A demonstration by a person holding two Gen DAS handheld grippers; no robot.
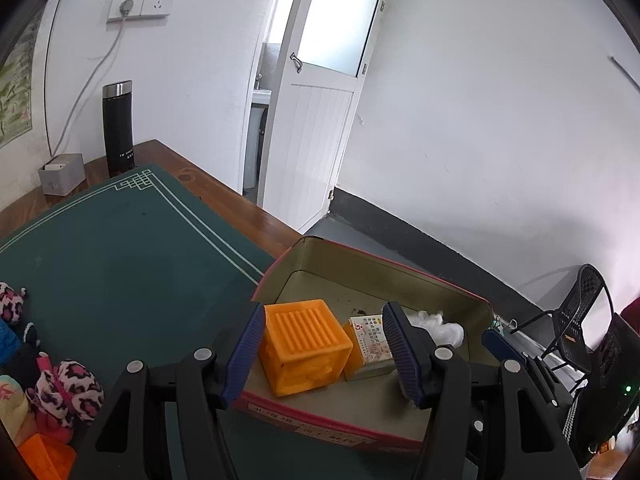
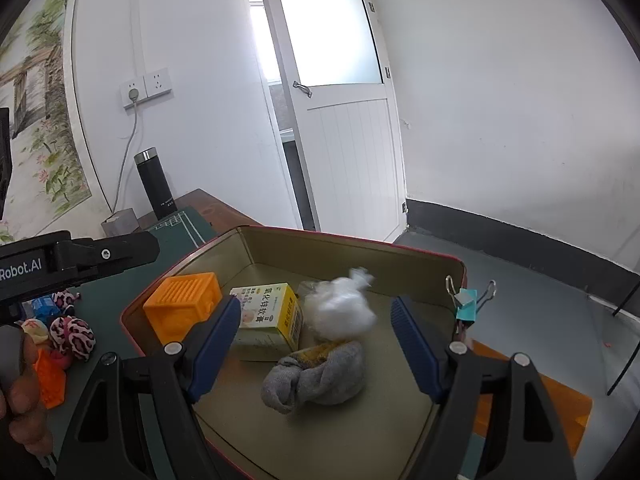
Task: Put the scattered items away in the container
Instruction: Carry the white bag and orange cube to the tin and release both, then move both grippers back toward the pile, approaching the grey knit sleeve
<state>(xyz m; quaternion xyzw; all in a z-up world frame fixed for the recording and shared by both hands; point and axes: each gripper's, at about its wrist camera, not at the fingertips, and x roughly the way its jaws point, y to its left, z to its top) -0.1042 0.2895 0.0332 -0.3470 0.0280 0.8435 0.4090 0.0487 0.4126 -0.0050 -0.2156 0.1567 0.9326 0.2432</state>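
Note:
A red-rimmed tin (image 1: 400, 264) (image 2: 340, 248) stands on the green mat. Inside it are an orange ribbed cube (image 1: 304, 344) (image 2: 184, 304), a yellow medicine box (image 1: 370, 340) (image 2: 268, 316), a grey balled sock (image 2: 316, 376) and a white plastic wad (image 2: 344, 308), which is blurred. My left gripper (image 1: 324, 352) is open astride the cube, and its right pad stands well off it. My right gripper (image 2: 316, 320) is open above the sock and the wad, with neither pad touching them. Leopard-print balls (image 1: 68, 388) (image 2: 72, 336) and an orange piece (image 1: 44, 456) (image 2: 50, 380) lie on the mat to the left.
A teal binder clip (image 2: 466, 304) sits on the tin's right rim. A black flask (image 1: 118, 128) and a grey box (image 1: 62, 172) stand at the far table corner. A black mesh chair (image 1: 580, 320) is to the right. A person's hand (image 2: 20, 400) shows at the left.

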